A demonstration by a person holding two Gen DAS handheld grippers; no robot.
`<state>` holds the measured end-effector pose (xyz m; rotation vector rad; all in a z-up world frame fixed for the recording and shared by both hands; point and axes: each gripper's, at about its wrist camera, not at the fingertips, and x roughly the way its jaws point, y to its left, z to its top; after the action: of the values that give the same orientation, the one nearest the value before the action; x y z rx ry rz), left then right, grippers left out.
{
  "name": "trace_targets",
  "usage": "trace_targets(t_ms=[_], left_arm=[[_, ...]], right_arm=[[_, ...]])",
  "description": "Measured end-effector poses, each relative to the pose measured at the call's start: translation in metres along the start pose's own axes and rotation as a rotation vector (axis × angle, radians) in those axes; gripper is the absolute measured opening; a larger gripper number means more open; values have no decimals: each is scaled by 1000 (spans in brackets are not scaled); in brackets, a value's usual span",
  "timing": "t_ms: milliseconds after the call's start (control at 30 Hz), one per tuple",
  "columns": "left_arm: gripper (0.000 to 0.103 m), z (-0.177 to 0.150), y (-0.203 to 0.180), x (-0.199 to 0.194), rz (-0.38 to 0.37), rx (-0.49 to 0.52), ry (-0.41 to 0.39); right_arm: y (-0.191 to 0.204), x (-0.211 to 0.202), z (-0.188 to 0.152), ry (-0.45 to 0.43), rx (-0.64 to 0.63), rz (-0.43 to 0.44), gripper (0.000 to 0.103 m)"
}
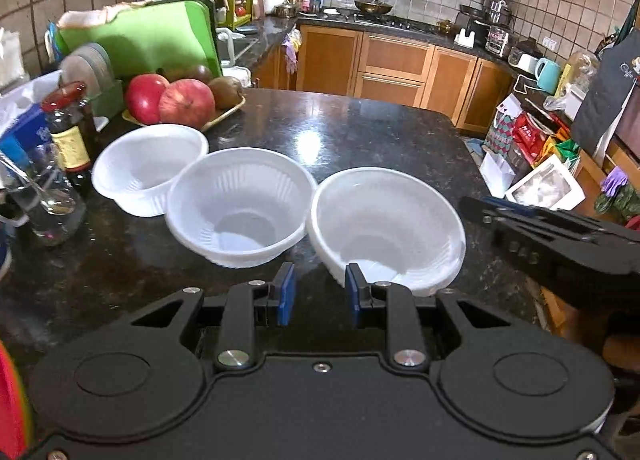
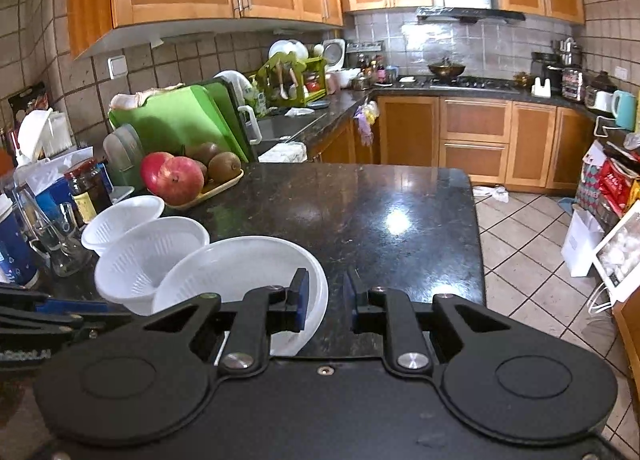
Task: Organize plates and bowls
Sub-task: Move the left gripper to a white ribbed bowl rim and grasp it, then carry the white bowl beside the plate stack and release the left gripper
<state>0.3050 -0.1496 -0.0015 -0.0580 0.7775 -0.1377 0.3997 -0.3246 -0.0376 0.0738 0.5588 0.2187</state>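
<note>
Where tool (image 2: 325, 302) overlaps: bowl (image 2: 240, 272) rim hidden.

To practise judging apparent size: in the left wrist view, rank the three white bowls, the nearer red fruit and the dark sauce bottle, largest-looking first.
1. Right bowl and middle bowl: alike, and nearest, so unranked.
2. Left bowl.
3. Sauce bottle.
4. Red fruit.

Dark speckled stone counter (image 1: 360, 131), glossy. On it: three white bowls (image 1: 240, 203) in a row, yellow fruit tray (image 1: 224, 115), sauce bottle (image 1: 72, 135), glass (image 1: 44, 199).
</note>
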Motion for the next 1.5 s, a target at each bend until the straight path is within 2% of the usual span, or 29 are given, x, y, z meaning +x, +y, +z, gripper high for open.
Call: trace_targets(t_ms=[200,367,567,1033,1167,1333,1500], left_arm=[[34,8,-5,4,-5,-6,11],[35,8,-9,14,3,-4,51],[33,12,-14,18,-1,4,77],[31,21,-11,25,-18,4,129],[32,25,-12,31,-5,-25,175],[32,34,-7,49,-15,-109,293],[26,35,-1,52,-8,-157,324]], right_arm=[[-3,24,4,31,-22,32,21],[-7,36,6,58,-23,47,21],[-6,37,5,72,-24,62,12],[-5,36,8,91,-33,51,11],[-5,35,6,91,-36,56,11],[-5,36,8,96,-39,70,11],[-5,35,8,112,-41,78,12]])
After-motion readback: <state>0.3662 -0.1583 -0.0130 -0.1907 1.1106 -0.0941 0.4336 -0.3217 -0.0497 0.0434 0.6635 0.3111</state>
